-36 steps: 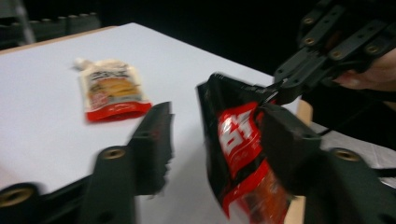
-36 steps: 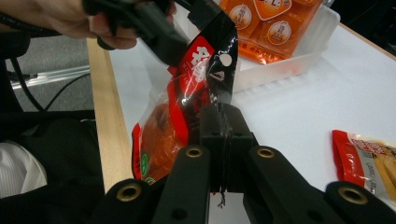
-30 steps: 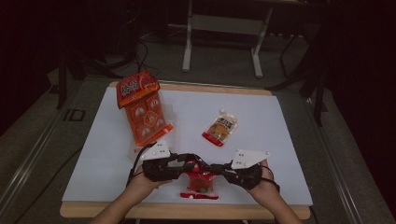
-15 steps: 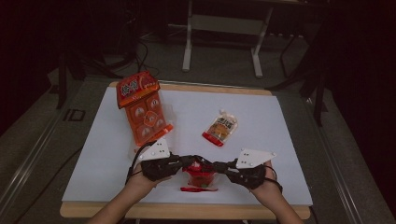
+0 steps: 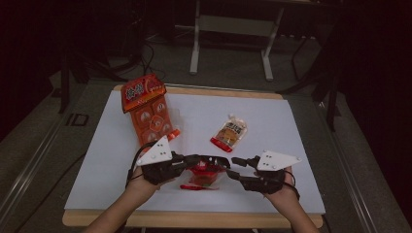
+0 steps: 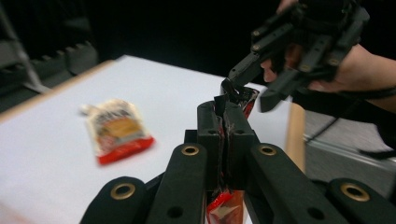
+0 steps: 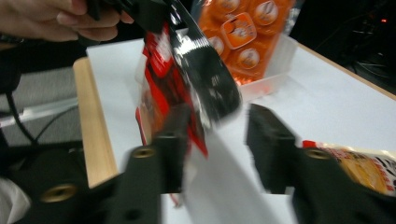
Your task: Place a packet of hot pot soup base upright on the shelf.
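Note:
A small red and black snack packet (image 5: 203, 174) hangs just above the table's front edge, and my left gripper (image 5: 217, 161) is shut on its top edge. In the left gripper view the jaws pinch the packet (image 6: 243, 100) flat between them. My right gripper (image 5: 235, 167) faces it from the right; its jaws have just been opening and stand apart. In the right gripper view the packet (image 7: 161, 70) hangs by the left jaw, its glossy black flap (image 7: 208, 74) reaches into the gap of my right gripper (image 7: 219, 135), and no pad presses on it.
A large orange snack bag (image 5: 147, 110) leans in a clear tray at the back left. A small orange and white sachet (image 5: 230, 134) lies mid-table. White paper (image 5: 291, 126) covers the wooden tabletop; its front edge is just below my hands.
My left gripper closed on the red packet and raised it a little off the table. The right gripper's jaws, shut on the packet before, have come apart.

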